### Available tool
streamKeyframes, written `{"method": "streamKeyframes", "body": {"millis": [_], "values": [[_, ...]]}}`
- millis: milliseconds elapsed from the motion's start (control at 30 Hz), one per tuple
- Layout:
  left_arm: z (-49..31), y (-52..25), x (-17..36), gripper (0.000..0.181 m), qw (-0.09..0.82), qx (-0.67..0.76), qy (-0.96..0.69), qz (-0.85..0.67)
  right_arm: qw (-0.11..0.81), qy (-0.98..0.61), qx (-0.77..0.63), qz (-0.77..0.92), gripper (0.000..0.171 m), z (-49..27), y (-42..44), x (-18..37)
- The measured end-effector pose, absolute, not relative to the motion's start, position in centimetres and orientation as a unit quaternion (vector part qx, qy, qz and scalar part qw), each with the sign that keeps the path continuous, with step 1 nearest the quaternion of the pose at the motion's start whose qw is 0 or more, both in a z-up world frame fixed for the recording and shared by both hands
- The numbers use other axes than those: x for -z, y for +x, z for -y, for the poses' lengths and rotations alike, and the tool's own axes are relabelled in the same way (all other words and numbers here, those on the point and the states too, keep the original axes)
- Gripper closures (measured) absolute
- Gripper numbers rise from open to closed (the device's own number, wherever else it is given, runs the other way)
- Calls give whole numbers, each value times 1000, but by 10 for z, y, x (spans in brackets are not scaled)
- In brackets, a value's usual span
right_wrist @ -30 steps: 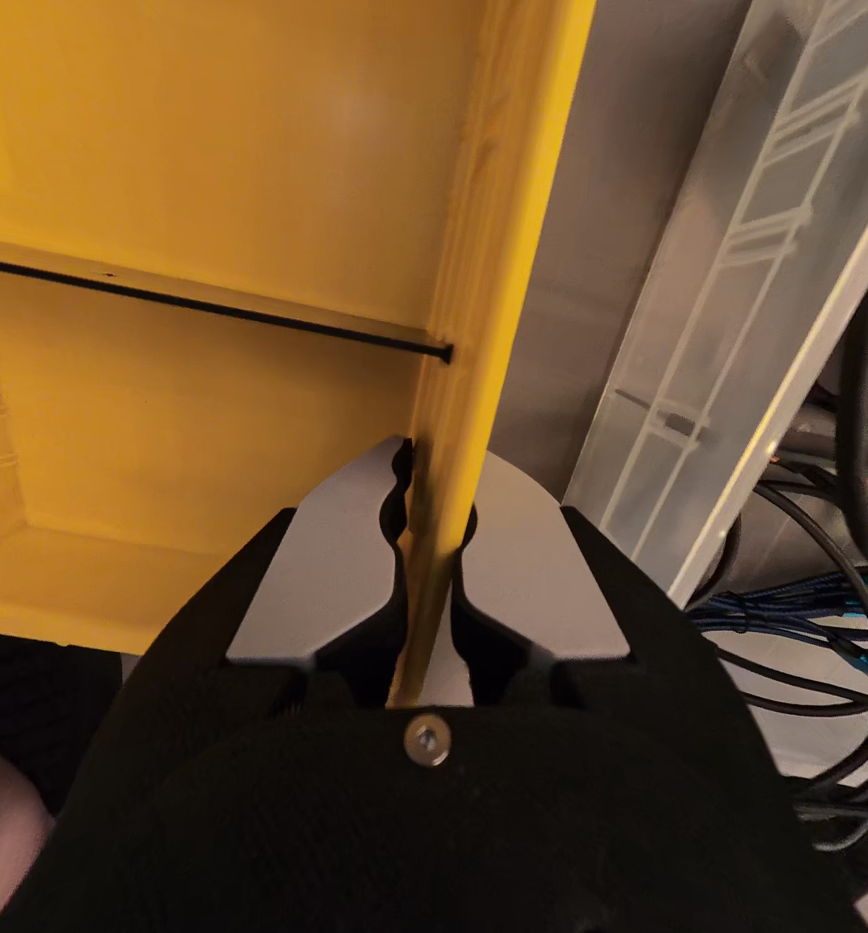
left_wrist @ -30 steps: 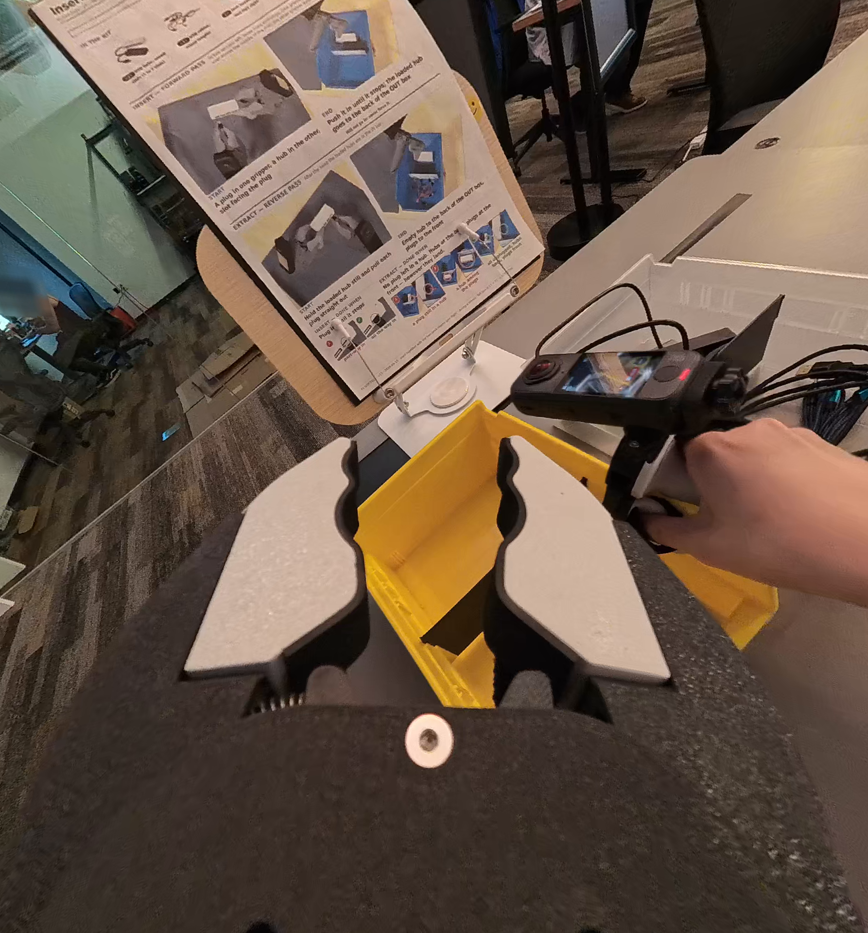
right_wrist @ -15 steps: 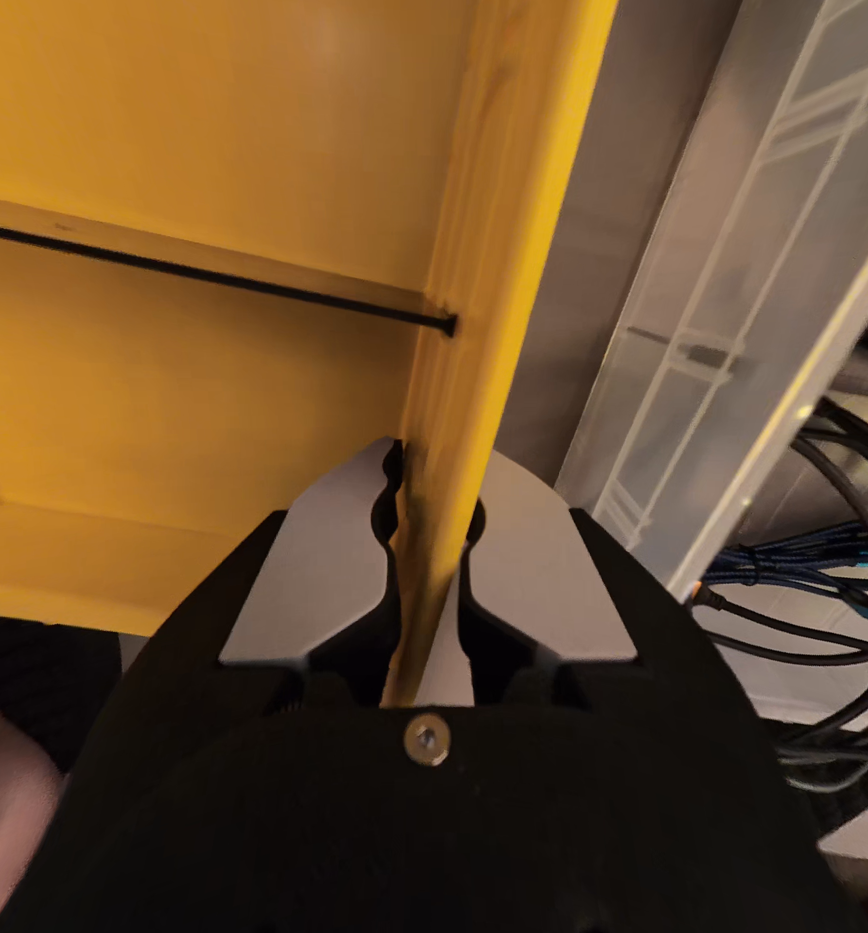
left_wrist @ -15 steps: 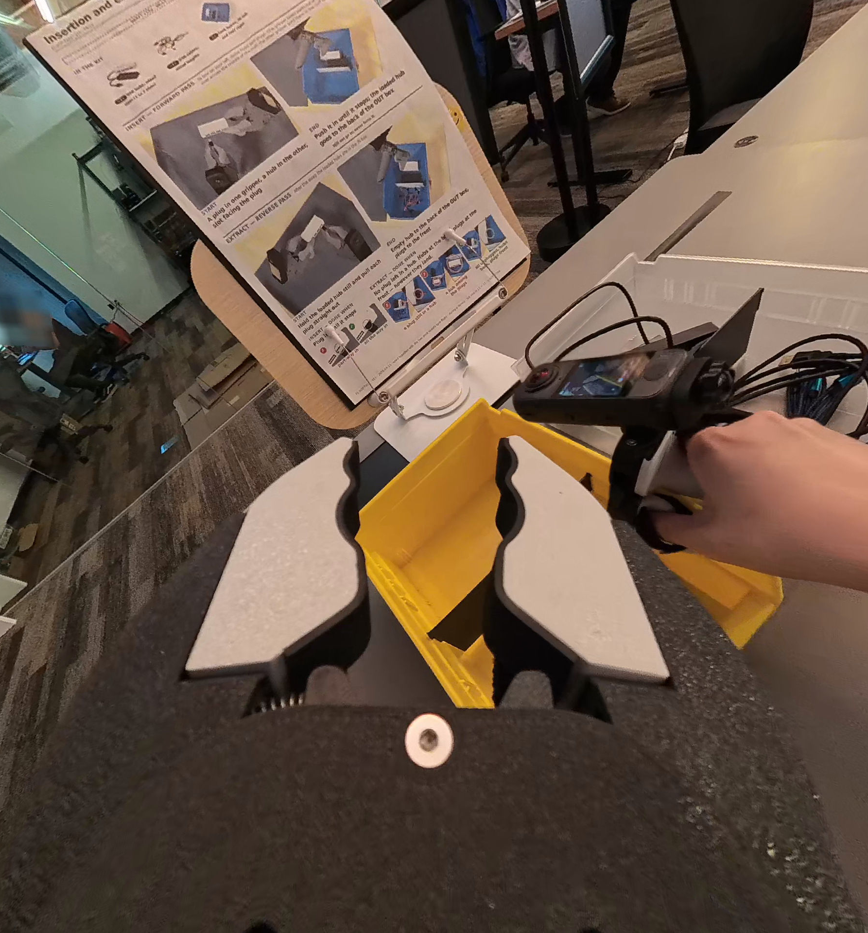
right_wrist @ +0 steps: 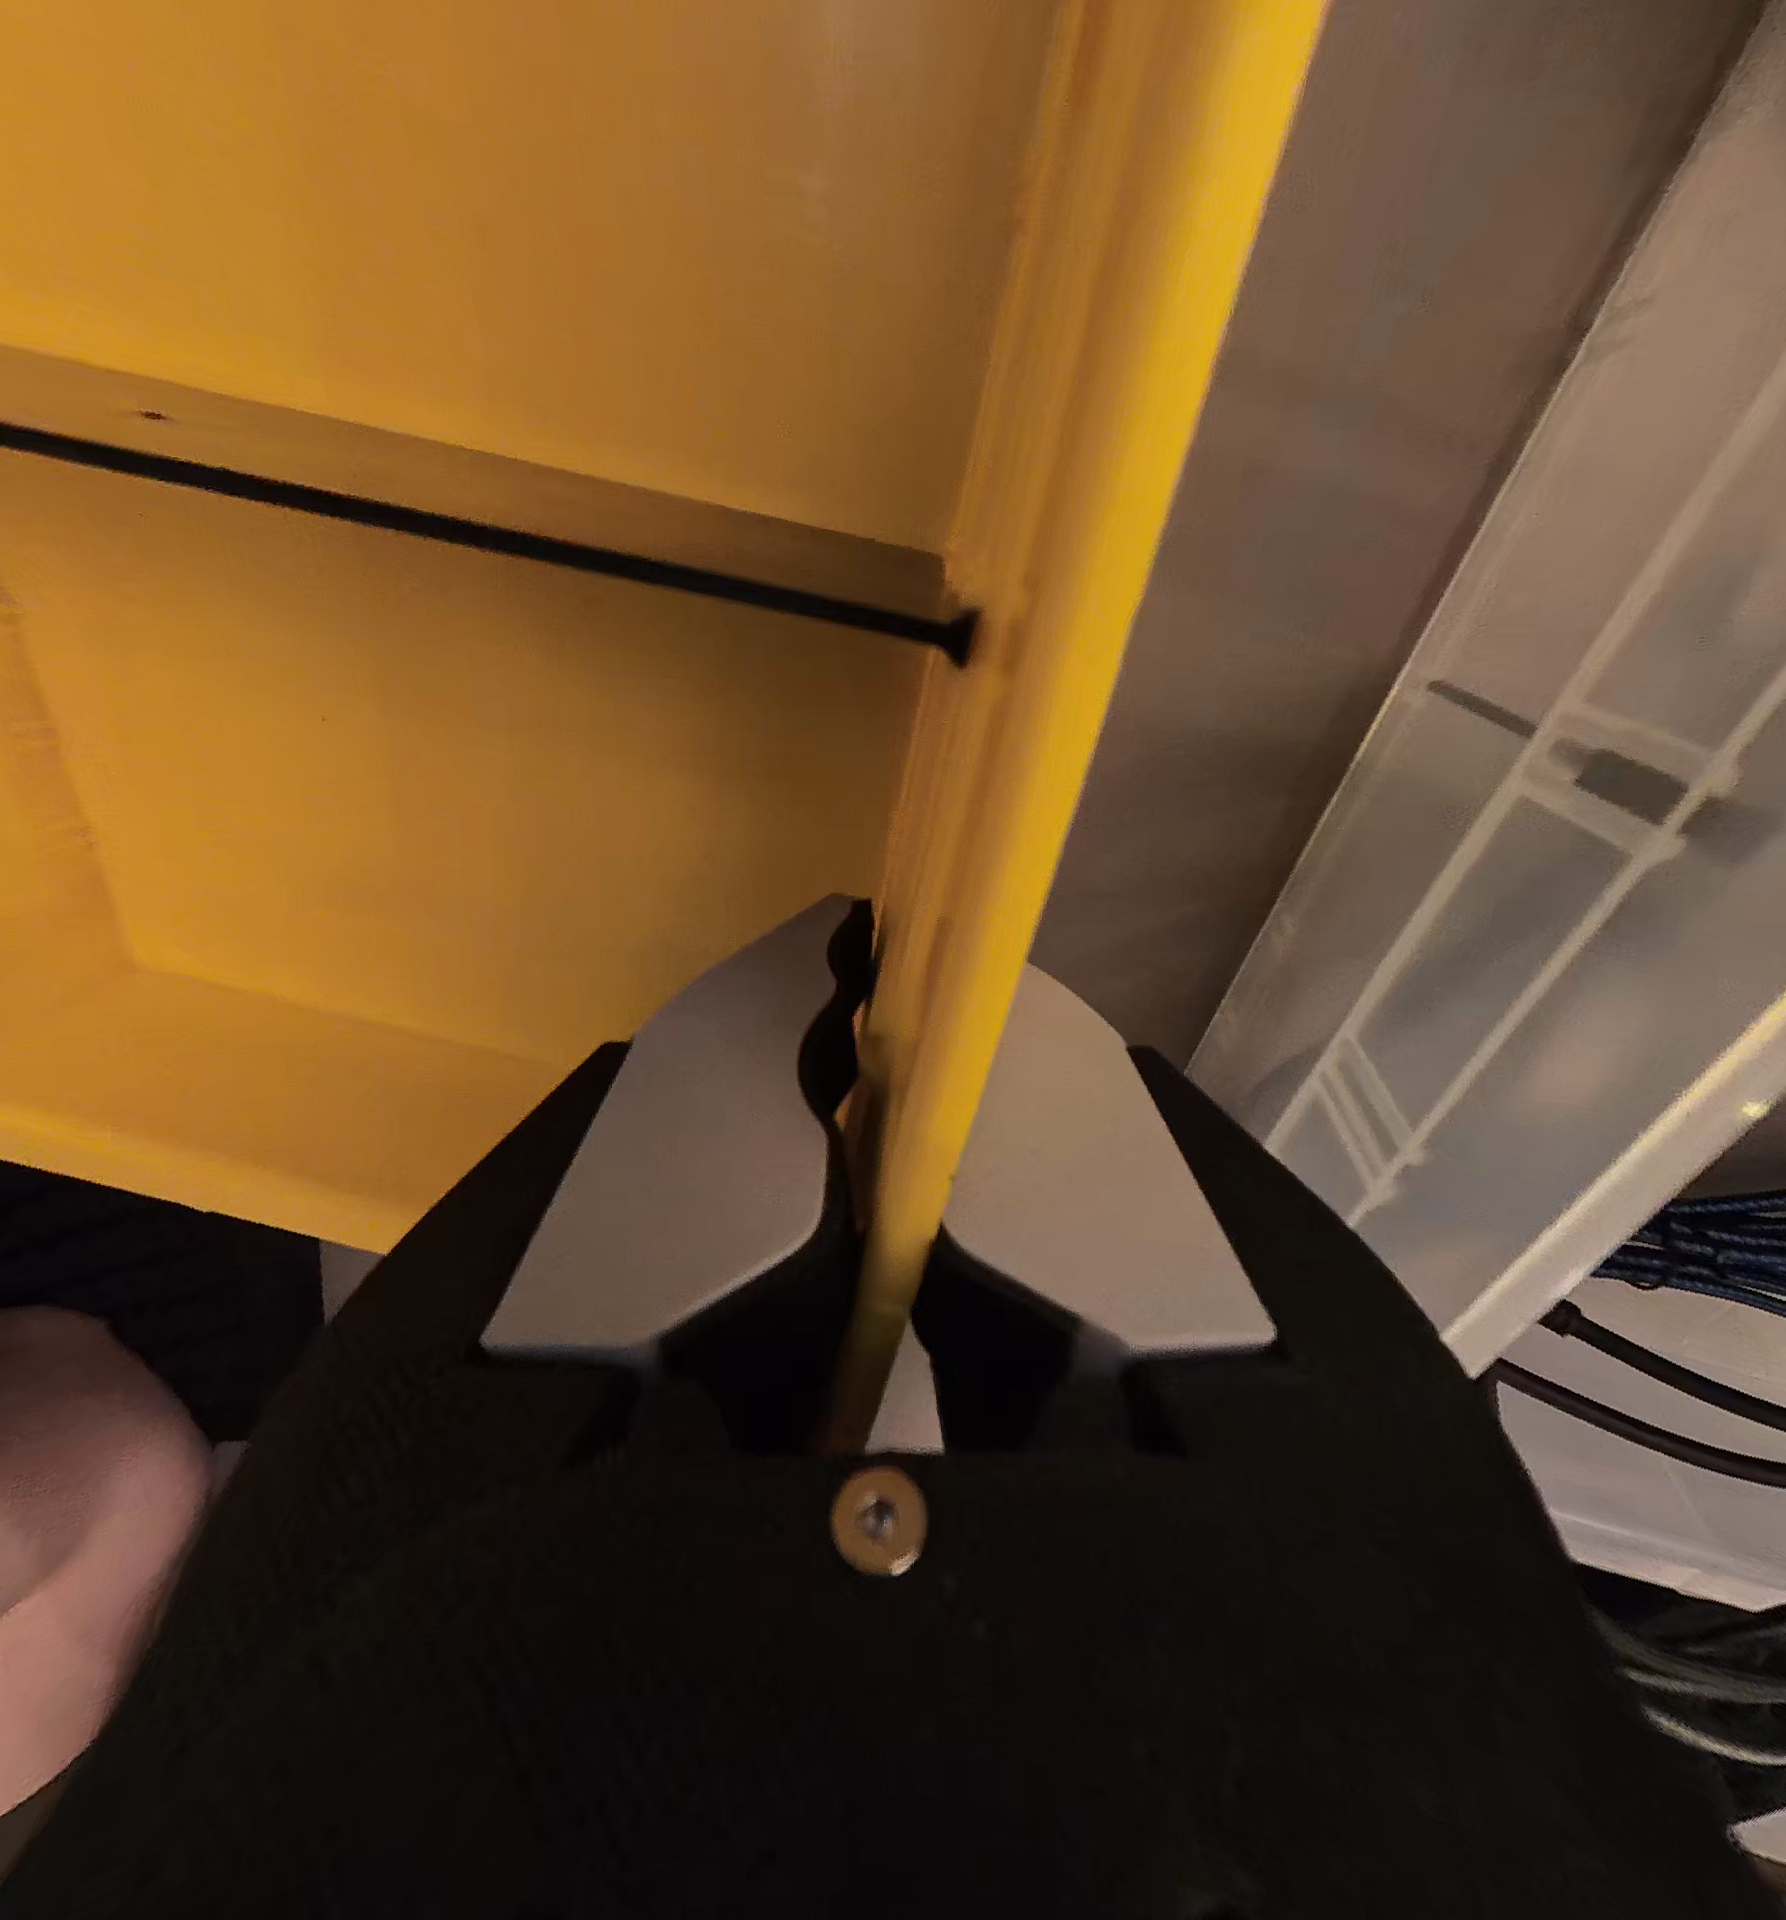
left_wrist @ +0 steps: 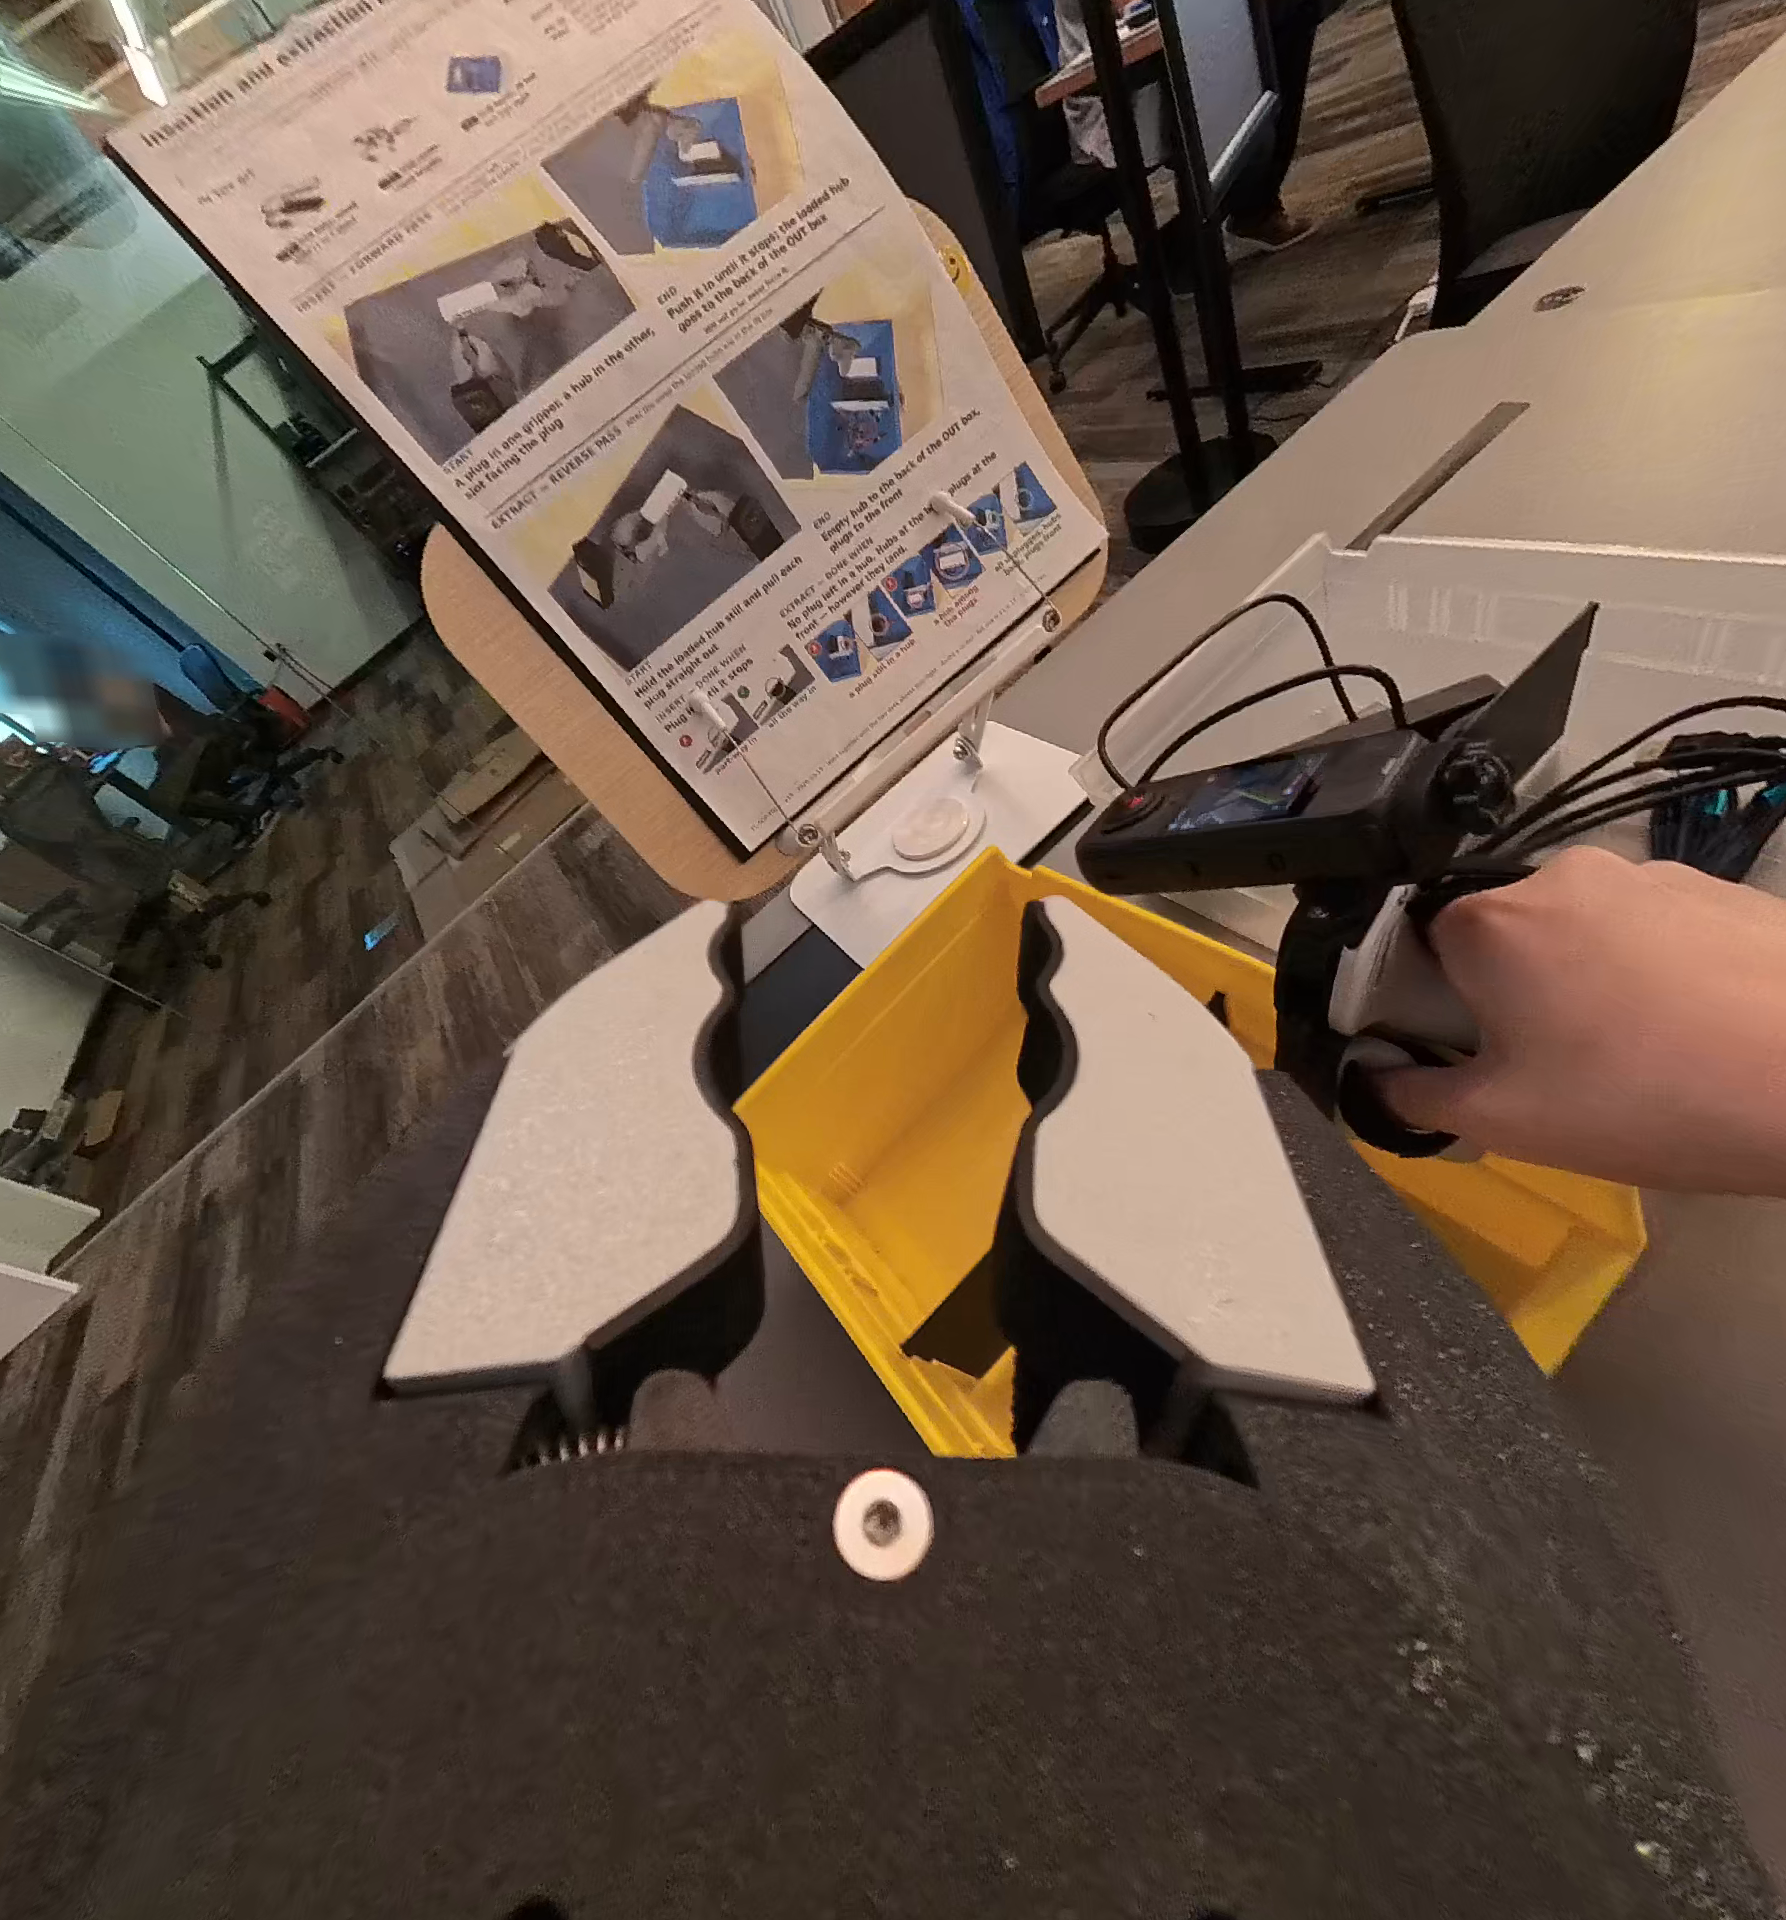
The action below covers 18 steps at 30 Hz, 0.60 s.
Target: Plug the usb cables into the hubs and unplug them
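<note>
A yellow bin (left_wrist: 868,1143) stands on the table under my left gripper (left_wrist: 876,920). The left gripper is open and holds nothing, and the bin's near corner shows between its fingers without touching them. My right gripper (right_wrist: 936,935) is shut on the yellow bin's side wall (right_wrist: 1076,520), one pad inside the bin and one outside. In the left wrist view a hand (left_wrist: 1595,1018) holds that gripper at the bin's right wall, its camera (left_wrist: 1273,821) above the rim. Black and blue USB cables (left_wrist: 1751,790) lie in a clear bin (left_wrist: 1491,613). They also show in the right wrist view (right_wrist: 1751,1247). No hub is visible.
An instruction sheet on a wooden stand (left_wrist: 660,395) stands just behind the yellow bin on a white base (left_wrist: 930,831). The clear bin's wall (right_wrist: 1491,831) runs close to the right of the yellow bin. The table edge and carpeted floor (left_wrist: 245,1039) lie to the left. The tips of one gripper are about 30 cm away from the tips of the other.
The right fingers stood slightly apart around the bin wall and have now closed tight on it. The left gripper has stayed open over the bin, with only a small shift in view.
</note>
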<state>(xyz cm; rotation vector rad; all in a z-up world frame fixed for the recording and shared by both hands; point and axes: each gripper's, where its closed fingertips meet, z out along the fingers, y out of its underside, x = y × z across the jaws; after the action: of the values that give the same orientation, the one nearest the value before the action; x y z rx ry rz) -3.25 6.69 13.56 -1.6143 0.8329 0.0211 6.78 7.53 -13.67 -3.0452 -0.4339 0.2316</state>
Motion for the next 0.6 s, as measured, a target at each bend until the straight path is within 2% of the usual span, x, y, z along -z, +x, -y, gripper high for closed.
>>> {"method": "streamKeyframes", "body": {"millis": [600], "values": [[-76, -50, -153, 129, 656, -65, -689, -301, 2, -979, -88, 184, 167, -79, 68, 119]]}}
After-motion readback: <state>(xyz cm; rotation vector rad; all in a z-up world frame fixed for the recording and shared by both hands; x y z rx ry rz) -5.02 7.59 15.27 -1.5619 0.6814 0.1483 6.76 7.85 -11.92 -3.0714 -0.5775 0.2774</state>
